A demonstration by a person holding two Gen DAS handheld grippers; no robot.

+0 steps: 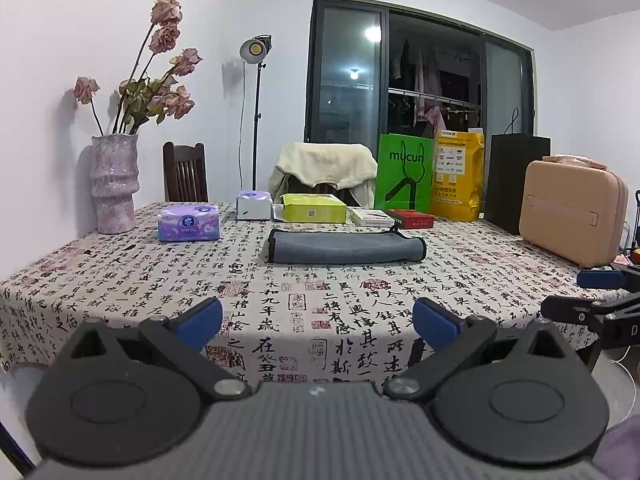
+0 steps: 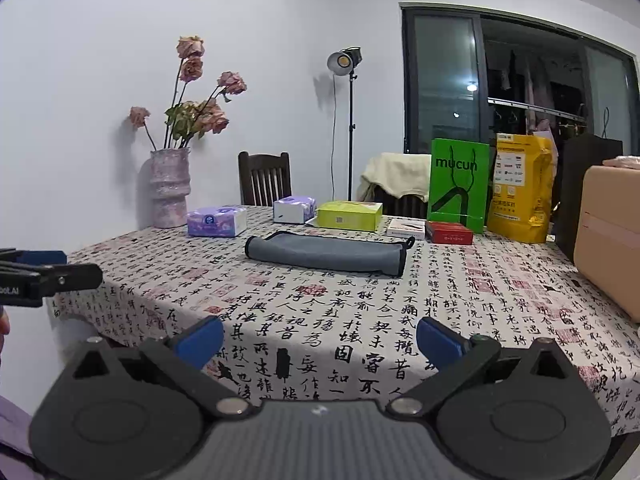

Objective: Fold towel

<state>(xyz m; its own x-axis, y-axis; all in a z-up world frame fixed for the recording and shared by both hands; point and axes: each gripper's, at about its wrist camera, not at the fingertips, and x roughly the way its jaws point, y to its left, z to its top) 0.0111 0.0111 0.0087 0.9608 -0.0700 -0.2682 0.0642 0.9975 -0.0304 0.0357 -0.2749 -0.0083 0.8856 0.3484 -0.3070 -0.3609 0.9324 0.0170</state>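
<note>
A grey towel (image 1: 344, 249) with black edging lies folded into a long strip on the calligraphy-print tablecloth (image 1: 280, 300), past the table's middle; it also shows in the right wrist view (image 2: 326, 254). My left gripper (image 1: 318, 320) is open and empty, held at the table's near edge, well short of the towel. My right gripper (image 2: 320, 340) is open and empty, also back at the near edge. The right gripper shows at the right edge of the left wrist view (image 1: 588, 292), and the left gripper at the left edge of the right wrist view (image 2: 52, 270).
Behind the towel stand tissue packs (image 1: 189, 223), a yellow-green box (image 1: 314, 208), flat boxes (image 1: 412, 218), a green bag (image 1: 404, 174), a yellow bag (image 1: 458, 176) and a black bag (image 1: 514, 180). A vase of dried roses (image 1: 114, 184) is far left, a beige case (image 1: 572, 212) far right.
</note>
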